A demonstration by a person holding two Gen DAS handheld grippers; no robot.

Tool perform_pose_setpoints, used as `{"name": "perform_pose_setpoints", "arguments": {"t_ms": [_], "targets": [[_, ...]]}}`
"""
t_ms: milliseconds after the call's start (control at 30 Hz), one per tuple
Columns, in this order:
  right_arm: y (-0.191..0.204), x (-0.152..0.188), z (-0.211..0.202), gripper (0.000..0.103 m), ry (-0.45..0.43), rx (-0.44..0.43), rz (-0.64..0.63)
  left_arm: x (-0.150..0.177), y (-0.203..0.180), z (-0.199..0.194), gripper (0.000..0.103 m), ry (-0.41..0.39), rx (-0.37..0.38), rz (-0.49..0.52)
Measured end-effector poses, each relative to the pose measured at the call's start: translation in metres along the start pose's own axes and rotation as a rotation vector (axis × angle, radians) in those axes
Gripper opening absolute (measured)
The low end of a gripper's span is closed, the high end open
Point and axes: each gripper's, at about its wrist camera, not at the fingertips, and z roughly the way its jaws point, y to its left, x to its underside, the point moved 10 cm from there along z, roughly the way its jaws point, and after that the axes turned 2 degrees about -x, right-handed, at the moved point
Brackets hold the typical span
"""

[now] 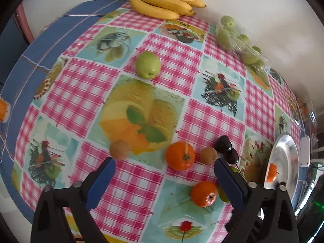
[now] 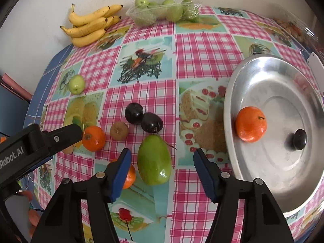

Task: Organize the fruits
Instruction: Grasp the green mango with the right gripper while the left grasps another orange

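**Ana:** Right gripper (image 2: 162,162) first: its blue jaws stand apart low in the right wrist view, and the green mango (image 2: 154,160) lies between them with gaps on both sides, so nothing is grasped.

**Ben:** And the left gripper (image 1: 164,166)?

**Ana:** Spread wide at the bottom of the left wrist view, holding nothing. An orange (image 1: 180,155) sits on the checked tablecloth (image 1: 81,85) just above the gap between its fingertips, with a brown kiwi (image 1: 119,149) by the left fingertip and another kiwi (image 1: 208,155) by the right one.

**Ben:** Where is the rest of the fruit?

**Ana:** Two dark plums (image 2: 143,118) touch each other at the centre of the right wrist view, just above the mango. A second orange (image 2: 129,177) is partly hidden behind the right gripper's left finger. One orange (image 2: 251,124) already lies in the metal tray (image 2: 283,77) at the right, beside its black knob (image 2: 300,139).

**Ben:** And further back?

**Ana:** A lone green apple (image 2: 76,84) at mid left, bananas (image 2: 91,25) at upper left, and a clear bag of green apples (image 2: 164,11) at top centre.
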Motion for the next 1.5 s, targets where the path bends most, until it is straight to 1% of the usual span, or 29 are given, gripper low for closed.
{"name": "perform_pose_setpoints", "arguments": {"t_ms": [33,100,133,200,233,400,467,500,633,667,700,767,833,933,967,1000,1100,1133,1200,1367,1500], "targets": [[0.001,0.001,0.003,0.062,0.005,-0.001,-0.004,0.001,-0.003,0.001,0.095,0.005,0.001,0.010],[0.002,0.004,0.007,0.053,0.016,-0.005,-0.007,0.004,-0.007,0.005,0.095,0.017,0.006,0.021],[0.002,0.004,0.009,0.051,0.019,-0.008,-0.006,0.005,-0.010,0.006,0.094,0.025,0.012,0.024],[0.004,0.005,0.010,0.040,0.024,-0.026,0.000,0.008,-0.014,0.008,0.092,0.038,0.027,0.029],[0.005,0.005,0.010,0.039,0.026,-0.031,-0.001,0.009,-0.015,0.008,0.092,0.041,0.029,0.029],[0.005,0.009,0.007,0.039,0.036,-0.049,0.012,0.015,-0.021,0.015,0.092,0.068,0.040,0.032],[-0.001,0.012,0.005,0.039,0.048,-0.047,0.027,0.017,-0.024,0.018,0.089,0.074,0.037,0.040],[-0.002,0.013,0.003,0.039,0.050,-0.056,0.034,0.018,-0.026,0.020,0.086,0.078,0.036,0.045],[-0.006,0.019,-0.006,0.039,0.058,-0.054,0.028,0.023,-0.033,0.025,0.084,0.099,0.039,0.047],[-0.006,0.020,-0.009,0.039,0.056,-0.046,0.022,0.023,-0.034,0.026,0.082,0.101,0.042,0.048],[-0.007,0.021,-0.011,0.039,0.054,-0.040,0.017,0.024,-0.036,0.027,0.077,0.105,0.043,0.052],[-0.009,0.022,-0.015,0.038,0.050,-0.031,0.006,0.027,-0.039,0.030,0.074,0.110,0.041,0.064],[-0.010,0.024,-0.019,0.037,0.047,-0.031,0.001,0.031,-0.044,0.032,0.066,0.119,0.049,0.069],[-0.013,0.023,-0.021,0.034,0.042,-0.030,0.003,0.037,-0.048,0.035,0.061,0.132,0.053,0.079],[-0.013,0.023,-0.021,0.032,0.042,-0.029,0.005,0.039,-0.049,0.037,0.059,0.137,0.054,0.083],[-0.014,0.022,-0.021,0.031,0.042,-0.030,0.007,0.041,-0.050,0.038,0.055,0.141,0.059,0.084],[-0.016,0.023,-0.019,0.031,0.049,-0.044,0.027,0.043,-0.053,0.039,0.049,0.137,0.059,0.092],[-0.016,0.023,-0.019,0.031,0.048,-0.046,0.027,0.044,-0.055,0.039,0.045,0.135,0.065,0.095],[-0.016,0.024,-0.020,0.031,0.049,-0.050,0.023,0.048,-0.058,0.039,0.038,0.138,0.086,0.088],[-0.016,0.023,-0.019,0.032,0.050,-0.063,0.037,0.047,-0.060,0.039,0.038,0.137,0.093,0.075],[-0.015,0.022,-0.018,0.033,0.051,-0.068,0.041,0.044,-0.044,0.035,0.038,0.129,0.087,0.044]]}}
